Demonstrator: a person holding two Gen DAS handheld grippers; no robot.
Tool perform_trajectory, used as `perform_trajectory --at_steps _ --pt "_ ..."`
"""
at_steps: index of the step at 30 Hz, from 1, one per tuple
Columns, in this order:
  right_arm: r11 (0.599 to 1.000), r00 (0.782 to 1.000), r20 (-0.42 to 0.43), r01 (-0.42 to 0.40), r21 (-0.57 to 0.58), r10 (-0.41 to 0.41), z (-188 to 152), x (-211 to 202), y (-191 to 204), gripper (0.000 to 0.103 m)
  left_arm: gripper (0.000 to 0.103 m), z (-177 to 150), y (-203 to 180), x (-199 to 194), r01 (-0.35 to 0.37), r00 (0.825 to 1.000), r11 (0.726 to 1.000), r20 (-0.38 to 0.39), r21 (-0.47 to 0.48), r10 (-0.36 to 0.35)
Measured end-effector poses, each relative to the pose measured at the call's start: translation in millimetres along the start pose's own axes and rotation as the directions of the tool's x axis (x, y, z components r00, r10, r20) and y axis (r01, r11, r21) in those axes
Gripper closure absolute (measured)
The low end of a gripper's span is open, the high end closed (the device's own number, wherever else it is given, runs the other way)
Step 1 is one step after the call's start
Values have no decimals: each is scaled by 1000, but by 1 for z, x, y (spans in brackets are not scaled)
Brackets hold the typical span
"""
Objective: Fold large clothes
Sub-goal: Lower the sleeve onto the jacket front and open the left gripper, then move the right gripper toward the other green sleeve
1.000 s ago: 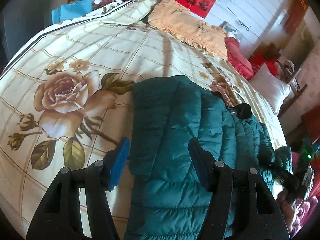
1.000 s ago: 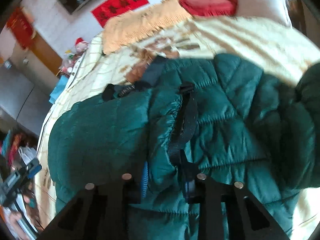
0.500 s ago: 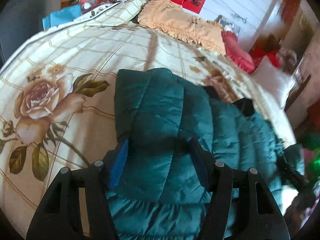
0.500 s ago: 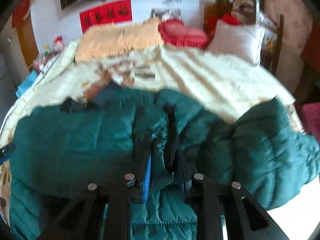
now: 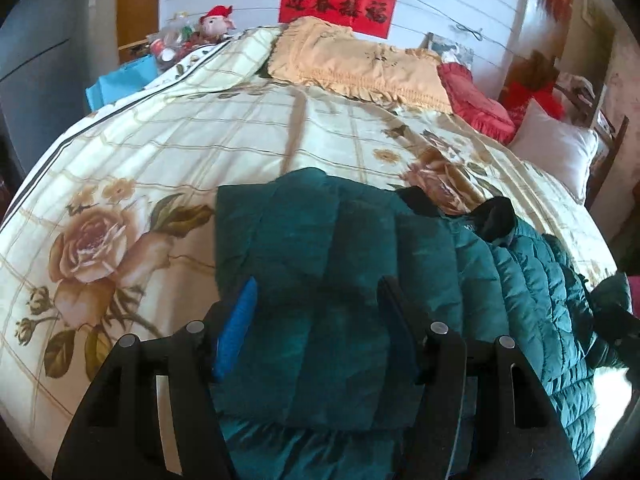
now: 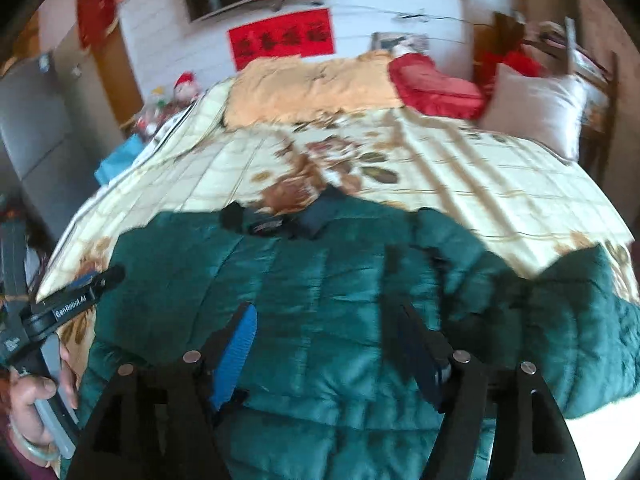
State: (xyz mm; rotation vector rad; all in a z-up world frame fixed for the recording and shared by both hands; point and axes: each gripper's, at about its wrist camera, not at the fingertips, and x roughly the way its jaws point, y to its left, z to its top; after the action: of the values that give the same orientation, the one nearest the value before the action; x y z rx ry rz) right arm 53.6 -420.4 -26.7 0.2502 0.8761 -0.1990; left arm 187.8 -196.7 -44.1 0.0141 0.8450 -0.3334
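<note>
A dark green quilted puffer jacket (image 5: 360, 248) lies on the floral bedspread (image 5: 180, 152), its left sleeve folded over the body. My left gripper (image 5: 316, 304) is open, its fingers spread just above the folded sleeve. In the right wrist view the jacket (image 6: 320, 280) lies wide across the bed with its dark collar (image 6: 288, 220) at the far side. My right gripper (image 6: 324, 328) is open above the jacket's middle, holding nothing. The left gripper also shows in the right wrist view (image 6: 116, 274), at the left edge.
A peach frilled pillow cover (image 5: 356, 64), a red cushion (image 5: 476, 100) and a white pillow (image 5: 556, 148) lie at the head of the bed. Toys and a blue bag (image 5: 124, 80) stand at the far left. The bed's edge runs along the right.
My right gripper has let go of the jacket's front edge and opened, drawing back. My left gripper stayed open and moved over the folded sleeve.
</note>
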Motion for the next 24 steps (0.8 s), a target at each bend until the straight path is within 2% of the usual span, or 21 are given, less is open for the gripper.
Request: perform_trajectory --at_steps 5,9,13,17,20,24 --pt "997 997 -65 48 -55 -52 -10 49 23 34 41 -9 -15 23 -28 999 998 -39 48 30" --pt "996 992 -99 78 -42 -82 -19 81 17 33 37 -16 -24 37 -62 998 992 -24 112 66" --pt "996 991 -101 86 -14 -87 -23 95 8 31 35 -17 -20 45 -47 998 993 -29 107 51" --pt "997 990 -124 69 -15 -71 -19 82 6 31 33 -17 -17 47 -31 999 994 -38 100 35" --pt "999 995 -95 35 15 -33 -19 55 -2 31 32 -19 -19 46 -15 999 993 -39 117 20" --pt "997 994 -86 71 18 -69 -30 38 -8 27 30 -21 -18 45 -4 999 994 -32 114 7"
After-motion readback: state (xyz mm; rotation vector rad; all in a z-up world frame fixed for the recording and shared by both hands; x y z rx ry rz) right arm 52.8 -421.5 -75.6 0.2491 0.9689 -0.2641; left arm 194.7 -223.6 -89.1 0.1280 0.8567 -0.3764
